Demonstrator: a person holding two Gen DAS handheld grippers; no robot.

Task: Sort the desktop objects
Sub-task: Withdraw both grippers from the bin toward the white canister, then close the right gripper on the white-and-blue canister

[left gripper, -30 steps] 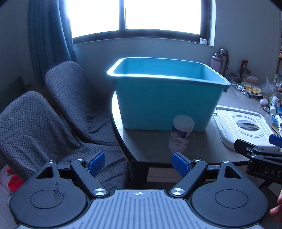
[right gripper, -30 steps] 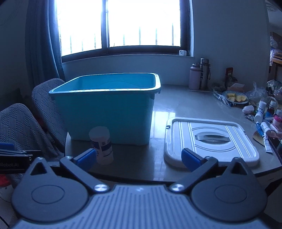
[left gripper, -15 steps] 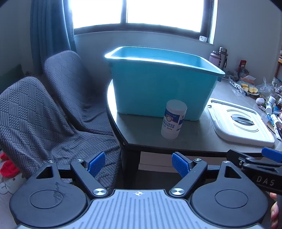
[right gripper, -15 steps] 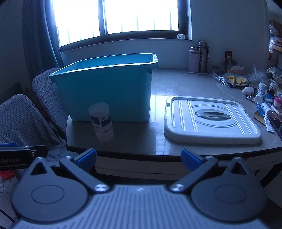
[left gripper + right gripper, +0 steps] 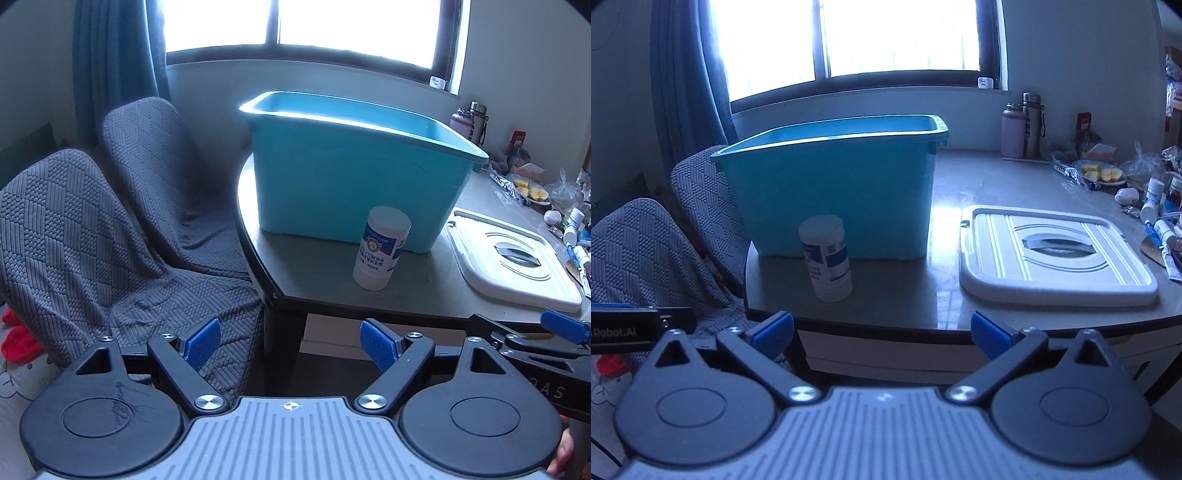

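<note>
A white bottle with a blue label (image 5: 380,248) (image 5: 826,258) stands upright on the grey table (image 5: 417,288) (image 5: 894,295), just in front of a big teal bin (image 5: 354,173) (image 5: 834,188). The bin's white lid (image 5: 513,262) (image 5: 1052,254) lies flat to its right. My left gripper (image 5: 290,341) hangs open and empty below the table's front edge, short of the bottle. My right gripper (image 5: 882,326) is open and empty too, level with the table edge. Small tubes and bottles (image 5: 1156,218) lie at the far right.
Two chairs under grey quilted covers (image 5: 110,221) (image 5: 646,251) stand left of the table. Flasks (image 5: 1023,125), a plate of fruit (image 5: 1102,173) and bags crowd the back right. A window and a curtain are behind. A fingertip (image 5: 563,454) shows at the lower right.
Both views have sunk and pulled back: the table edge now sits above the fingertips, and its underside shows. The bottle, bin and lid have not moved. Both grippers stay open.
</note>
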